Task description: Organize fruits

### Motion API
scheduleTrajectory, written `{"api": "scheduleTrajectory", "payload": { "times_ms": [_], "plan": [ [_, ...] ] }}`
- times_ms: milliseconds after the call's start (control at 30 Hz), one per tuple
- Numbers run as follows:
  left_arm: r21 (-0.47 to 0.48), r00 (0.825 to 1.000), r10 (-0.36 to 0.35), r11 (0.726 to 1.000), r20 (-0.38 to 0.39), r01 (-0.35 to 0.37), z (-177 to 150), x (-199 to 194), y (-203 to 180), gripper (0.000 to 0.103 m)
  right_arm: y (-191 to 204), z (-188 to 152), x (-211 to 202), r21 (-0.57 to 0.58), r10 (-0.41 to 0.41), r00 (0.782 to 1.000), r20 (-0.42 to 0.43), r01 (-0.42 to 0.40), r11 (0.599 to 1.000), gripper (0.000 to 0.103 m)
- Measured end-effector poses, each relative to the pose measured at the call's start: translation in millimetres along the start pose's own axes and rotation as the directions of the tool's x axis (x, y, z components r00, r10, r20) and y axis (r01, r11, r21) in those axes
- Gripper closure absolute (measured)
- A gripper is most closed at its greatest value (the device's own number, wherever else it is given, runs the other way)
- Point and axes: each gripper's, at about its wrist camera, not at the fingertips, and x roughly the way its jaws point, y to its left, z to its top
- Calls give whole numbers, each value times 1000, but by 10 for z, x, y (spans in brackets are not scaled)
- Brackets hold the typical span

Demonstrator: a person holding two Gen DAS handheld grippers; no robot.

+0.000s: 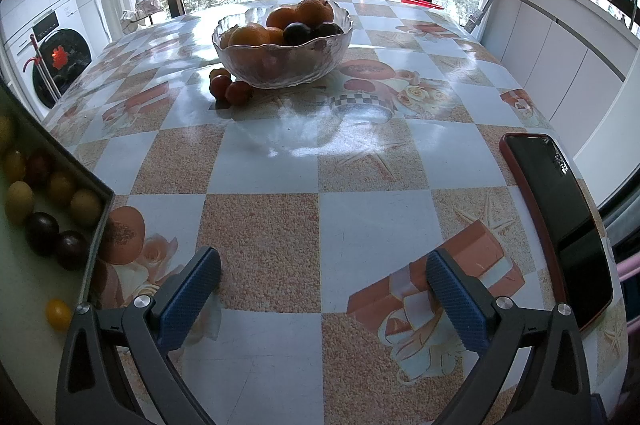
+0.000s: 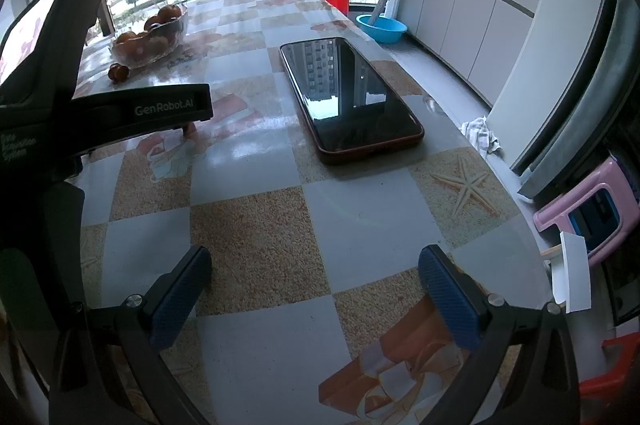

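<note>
A glass bowl with oranges and dark plums stands at the far middle of the table; it also shows in the right wrist view. Small red fruits lie on the table at its left foot. A dark tray at the left edge holds several yellow-green and dark small fruits. My left gripper is open and empty above the near table. My right gripper is open and empty, right of the left gripper's body.
A phone in a red case lies at the table's right edge, also in the right wrist view. A pink stool and a blue basin sit on the floor to the right. A washing machine stands at left.
</note>
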Motion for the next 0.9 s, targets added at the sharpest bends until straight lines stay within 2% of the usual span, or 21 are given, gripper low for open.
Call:
{"api": "scheduleTrajectory", "payload": {
  "times_ms": [900],
  "plan": [
    [-1,1000,-1,1000,0,1,-45,-40,33,0,-1,-12,-7,-5,-9,1000,6,9,1000,0]
  ]
}}
